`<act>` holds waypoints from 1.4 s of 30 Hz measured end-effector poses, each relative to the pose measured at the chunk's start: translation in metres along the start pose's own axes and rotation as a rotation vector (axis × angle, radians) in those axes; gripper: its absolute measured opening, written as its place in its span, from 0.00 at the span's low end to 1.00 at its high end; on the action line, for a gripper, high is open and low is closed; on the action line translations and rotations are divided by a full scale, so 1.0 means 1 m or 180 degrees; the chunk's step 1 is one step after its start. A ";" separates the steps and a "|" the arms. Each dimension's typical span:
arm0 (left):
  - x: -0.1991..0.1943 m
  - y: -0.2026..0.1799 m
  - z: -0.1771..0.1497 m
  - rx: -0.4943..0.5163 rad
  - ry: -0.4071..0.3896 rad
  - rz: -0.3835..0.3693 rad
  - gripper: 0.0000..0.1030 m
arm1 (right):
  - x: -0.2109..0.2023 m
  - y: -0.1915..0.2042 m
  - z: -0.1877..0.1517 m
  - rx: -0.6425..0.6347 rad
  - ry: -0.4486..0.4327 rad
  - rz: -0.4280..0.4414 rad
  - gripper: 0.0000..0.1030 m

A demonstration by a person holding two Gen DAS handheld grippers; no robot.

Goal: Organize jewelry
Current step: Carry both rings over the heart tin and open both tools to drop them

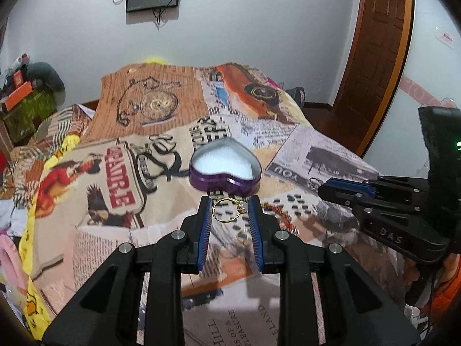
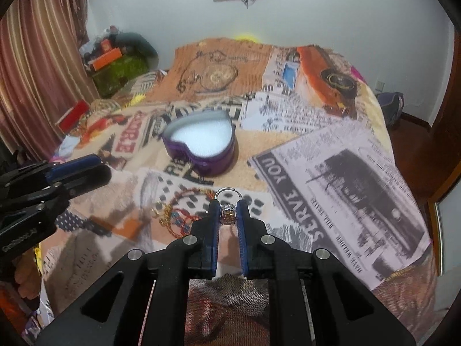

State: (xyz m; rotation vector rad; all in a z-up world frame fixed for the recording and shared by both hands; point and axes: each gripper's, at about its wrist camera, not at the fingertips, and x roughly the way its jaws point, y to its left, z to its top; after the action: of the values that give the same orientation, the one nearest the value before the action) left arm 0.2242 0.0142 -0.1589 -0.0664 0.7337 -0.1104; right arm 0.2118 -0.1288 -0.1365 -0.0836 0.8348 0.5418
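Printed bedspread [image 1: 121,132] — gold ring [image 1: 229,210] in left tool [image 1: 229,206], silver ring [image 2: 229,206] in right tool [image 2: 229,209].

The heart-shaped box [image 1: 225,170] looks like glossy purple metal with a matt white foam lining. Just in front of it, a shiny gold metal ring [image 1: 229,211] sits over the matt printed cloth bedspread [image 1: 161,109]; ribbed blue pads [image 1: 205,225] line the matt black plastic left gripper [image 1: 229,206].

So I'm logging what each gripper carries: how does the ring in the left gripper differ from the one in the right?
The gold ring in the left gripper is thin, yellow and wide, with a small pale stone. The silver ring in the right gripper has a grey band and a chunky, patterned head clamped between narrower jaws. Both are held above the bedspread, short of the heart-shaped box.
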 end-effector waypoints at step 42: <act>0.116 0.028 0.052 0.0173 0.0259 0.0034 0.24 | 0.080 -0.004 0.071 -0.0024 0.0008 0.0275 0.10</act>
State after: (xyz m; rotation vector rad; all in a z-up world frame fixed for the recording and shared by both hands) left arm 0.3466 0.0290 -0.2001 -0.0062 0.8118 -0.1234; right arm 0.3058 -0.0788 -0.1464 -0.0553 0.8417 0.6263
